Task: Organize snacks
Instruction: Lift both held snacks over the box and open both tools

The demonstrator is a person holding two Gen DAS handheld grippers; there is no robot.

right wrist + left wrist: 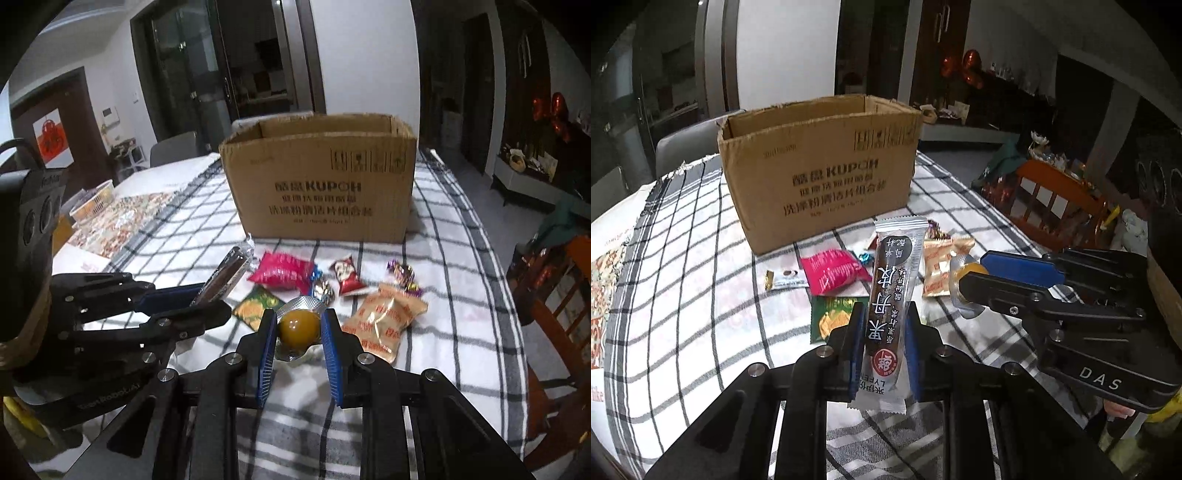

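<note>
Left gripper (881,332) clamps a light, crinkly snack bar (892,291) at mid-length, while right gripper (299,328) pinches a small, slippery-looking jelly cup (298,326) by its round sides.

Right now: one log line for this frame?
left gripper: holds snack bar | right gripper: holds jelly cup | box: open | both above table
</note>
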